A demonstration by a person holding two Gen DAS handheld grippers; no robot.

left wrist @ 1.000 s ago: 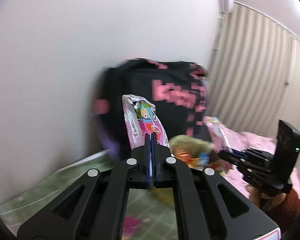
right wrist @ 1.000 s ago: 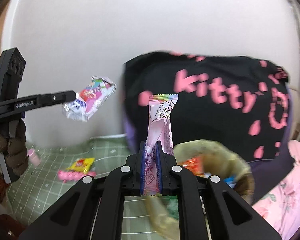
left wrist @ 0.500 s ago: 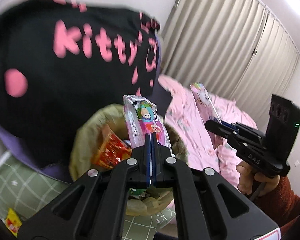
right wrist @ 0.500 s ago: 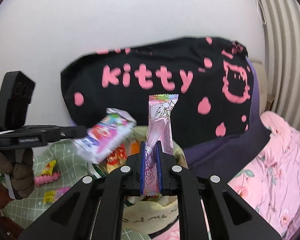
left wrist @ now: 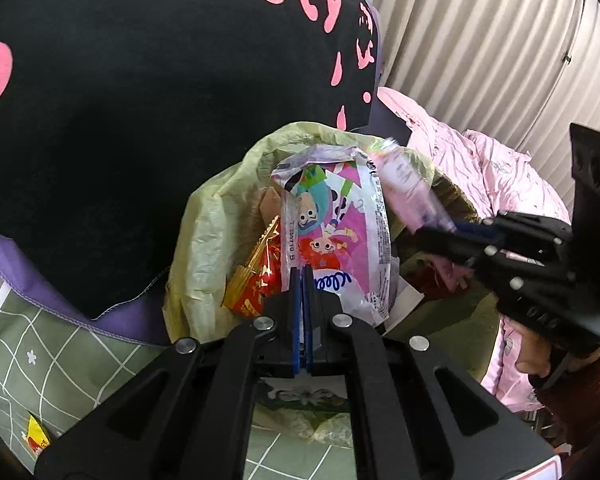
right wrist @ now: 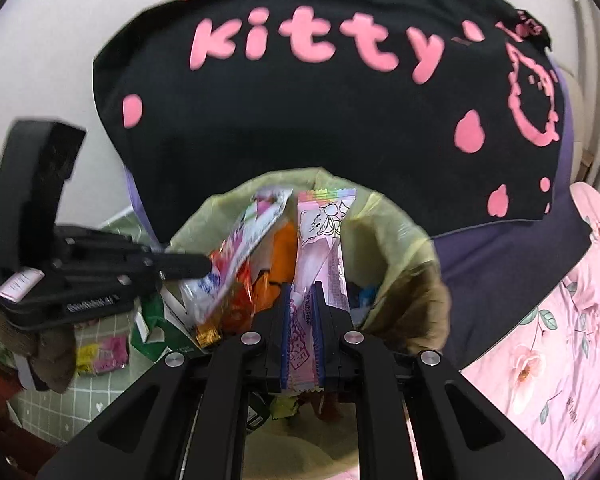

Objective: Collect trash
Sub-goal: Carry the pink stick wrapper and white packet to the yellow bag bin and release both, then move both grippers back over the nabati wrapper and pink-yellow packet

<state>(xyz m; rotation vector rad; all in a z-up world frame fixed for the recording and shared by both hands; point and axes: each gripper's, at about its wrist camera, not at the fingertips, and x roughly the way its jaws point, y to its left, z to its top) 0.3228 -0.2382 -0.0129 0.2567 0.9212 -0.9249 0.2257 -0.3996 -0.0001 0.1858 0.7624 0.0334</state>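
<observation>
We have 2 wrappers in hand, and both are now over the mouth of the trash bag (right wrist: 400,232), a yellowish plastic bag that stands open and already holds several coloured packets. The cartoon wrapper (left wrist: 336,236) is clenched by its lower edge in the left gripper (left wrist: 301,280), whose jaws are pressed together on the thin foil, and it stands up above the bag's opening. The pink wrapper (right wrist: 324,240) is grasped in the same way by the right gripper (right wrist: 302,300), upright, with its top edge just over the far rim. We judge that the step in hand is the drop: the carrying seems finished, and the next move calls for opening each pair of jaws so the wrappers fall inside, perhaps after a small dip lower. The 2 grippers are near each other over the same opening, so we should release without knocking one against the other. The bag's rim is soft and folded, and the black cushion (right wrist: 320,120) with pink letters leans just behind it, so there is little room at the back. More small packets (right wrist: 100,354) lie on the green checked mat (left wrist: 60,356) at the left, still not collected.
</observation>
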